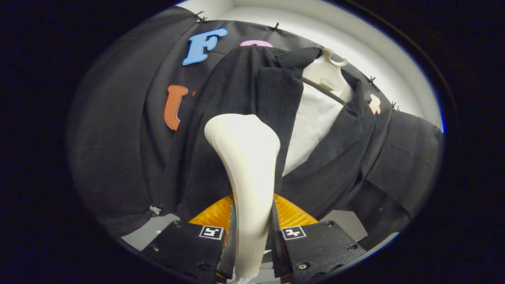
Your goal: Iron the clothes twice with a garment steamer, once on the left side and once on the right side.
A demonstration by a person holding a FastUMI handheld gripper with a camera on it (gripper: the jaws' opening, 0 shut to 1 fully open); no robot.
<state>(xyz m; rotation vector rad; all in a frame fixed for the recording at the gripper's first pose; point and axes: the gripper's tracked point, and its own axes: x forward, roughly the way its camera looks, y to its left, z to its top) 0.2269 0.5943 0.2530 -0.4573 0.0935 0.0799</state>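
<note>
So the gripper (252, 236) has the steamer (246, 173) clamped by its handle, one finger pressing on each side of it, jaws pinched tight against the white plastic with no gap showing. The handle runs straight up between the fingers and flares out into the wide rounded head just ahead of them.

The head is right up against the jacket (236, 98), on the dark panel left of the opening. Can't honestly tell if the face of the head is touching the cloth or just hovering a hair off it, since we're looking at the back of the head. The jacket is black, hanging open on a white hanger (329, 75) further off and to the right, and the hanger looks tilted in this warped view. The ribbed collar (278, 94) folds over just beyond the steamer head.

In the gap between the two front panels there's a white shirt (311, 122) or lining, right of the steamer head. The right panel (335, 165) of the jacket drapes down loose and wrinkly, well apart from the steamer.

No real containers here, nothing holding anything except the hanger carrying the jacket.

Behind the fingers, near the bottom, there's a ridged orange piece (294, 215) showing on both sides of the handle. A grey floor (152, 230) shows lower left.
</note>
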